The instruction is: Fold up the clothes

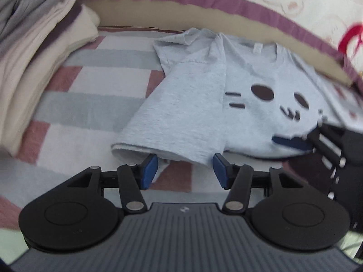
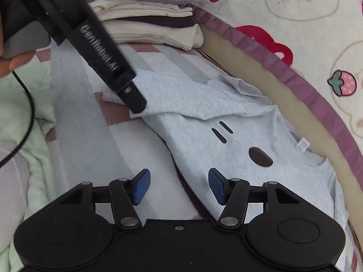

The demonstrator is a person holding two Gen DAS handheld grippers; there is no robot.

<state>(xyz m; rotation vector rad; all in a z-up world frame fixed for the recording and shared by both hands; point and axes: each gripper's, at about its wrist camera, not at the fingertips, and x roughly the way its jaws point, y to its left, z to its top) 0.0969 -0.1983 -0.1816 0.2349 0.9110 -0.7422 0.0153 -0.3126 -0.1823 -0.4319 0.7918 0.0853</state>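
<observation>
1. Cream, grey and dark folded clothes sit in a stack (image 1: 34,45) at the left of the left wrist view, on a striped pink, grey and white bedsheet (image 1: 90,104).
2. Just right of the stack, a light grey T-shirt (image 1: 204,95) with a dark cat-face print lies flat, one side folded over the middle, its collar against a beige, purple-edged bed border (image 1: 226,6).
3. At the shirt's hem, the left gripper (image 1: 185,170) has its blue pads set apart, pressing on nothing.
4. Farther right, the right gripper (image 2: 179,185) hovers over the shirt's edge, its fingers likewise spread and empty.
</observation>
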